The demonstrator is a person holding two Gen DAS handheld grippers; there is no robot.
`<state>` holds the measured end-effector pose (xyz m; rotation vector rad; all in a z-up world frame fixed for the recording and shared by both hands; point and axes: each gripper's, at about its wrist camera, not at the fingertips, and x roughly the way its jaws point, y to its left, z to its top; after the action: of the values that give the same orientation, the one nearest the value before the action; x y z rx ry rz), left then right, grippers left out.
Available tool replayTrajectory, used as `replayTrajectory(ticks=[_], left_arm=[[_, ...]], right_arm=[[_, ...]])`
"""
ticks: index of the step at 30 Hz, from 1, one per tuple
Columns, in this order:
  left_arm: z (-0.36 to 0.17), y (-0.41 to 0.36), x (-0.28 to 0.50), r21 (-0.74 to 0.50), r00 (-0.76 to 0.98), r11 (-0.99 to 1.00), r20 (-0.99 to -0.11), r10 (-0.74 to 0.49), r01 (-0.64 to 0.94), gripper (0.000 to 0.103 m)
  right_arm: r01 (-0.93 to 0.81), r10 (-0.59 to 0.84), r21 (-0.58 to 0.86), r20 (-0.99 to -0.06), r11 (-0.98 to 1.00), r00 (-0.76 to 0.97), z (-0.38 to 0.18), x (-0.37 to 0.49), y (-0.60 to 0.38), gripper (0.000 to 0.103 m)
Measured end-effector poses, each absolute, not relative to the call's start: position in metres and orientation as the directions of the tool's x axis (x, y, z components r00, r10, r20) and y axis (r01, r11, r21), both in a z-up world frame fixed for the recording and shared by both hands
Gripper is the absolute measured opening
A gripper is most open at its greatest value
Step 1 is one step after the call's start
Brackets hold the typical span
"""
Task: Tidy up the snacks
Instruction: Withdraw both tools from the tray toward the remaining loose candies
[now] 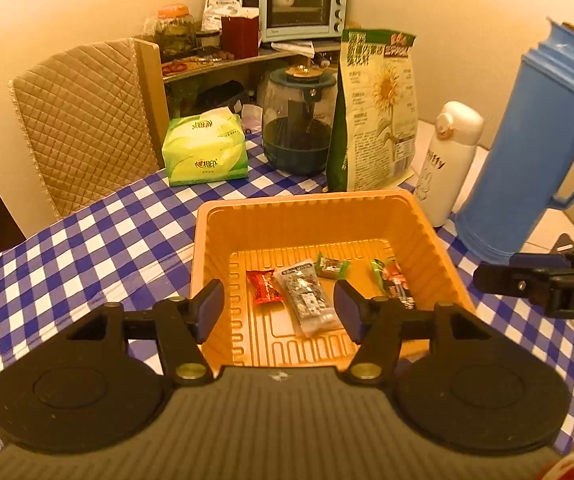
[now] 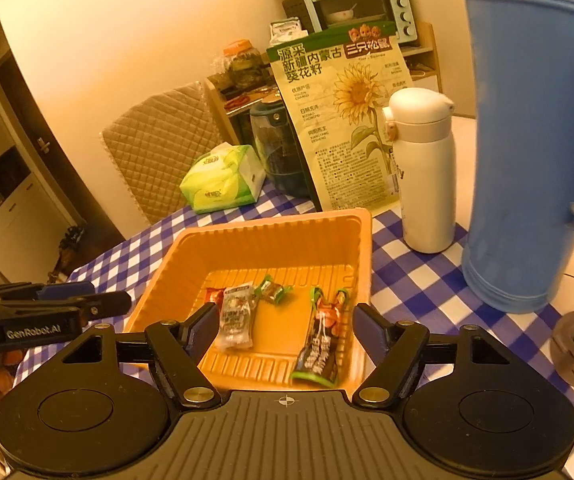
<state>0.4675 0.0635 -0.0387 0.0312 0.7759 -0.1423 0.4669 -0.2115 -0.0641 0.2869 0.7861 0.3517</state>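
Note:
An orange plastic tray (image 1: 307, 200) sits on the blue checked tablecloth (image 1: 87, 248). On its floor lie a red packet (image 1: 263, 287), a clear silver packet (image 1: 307, 296), a small green candy (image 1: 331, 266) and a long green and black packet (image 1: 393, 280). My left gripper (image 1: 279, 308) hovers open over the tray's near side with nothing between its fingers. In the right wrist view the same tray (image 2: 271, 224) holds the silver packet (image 2: 237, 318) and the long packet (image 2: 323, 336). My right gripper (image 2: 283, 324) stands open above them, holding nothing.
Behind the tray stand a sunflower seed bag (image 1: 379, 112), a dark glass jar (image 1: 299, 120) and a green tissue pack (image 1: 205, 148). A white bottle (image 1: 451, 160) and a tall blue thermos (image 1: 535, 140) stand to the right. A quilted chair (image 1: 83, 120) is at the left.

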Motion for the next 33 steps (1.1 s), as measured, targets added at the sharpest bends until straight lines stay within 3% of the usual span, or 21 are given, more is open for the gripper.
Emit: replayTrajectory(ticks=[15, 33], left_arm=[[-0.024, 0.049, 0.355, -0.037, 0.700, 0.998, -0.711, -0.060, 0.049, 0.059], [-0.055, 0.040, 0.250, -0.055, 0.635, 0.997, -0.772, -0.005, -0.059, 0.059]], right_arm=[[-0.296, 0.435, 0.318, -0.654, 0.901, 0.619, -0.052, 0.371, -0.239, 0.074], [-0.379, 0.457, 0.280, -0.706, 0.882, 0.541, -0.077, 0.302, -0.258, 0.074]])
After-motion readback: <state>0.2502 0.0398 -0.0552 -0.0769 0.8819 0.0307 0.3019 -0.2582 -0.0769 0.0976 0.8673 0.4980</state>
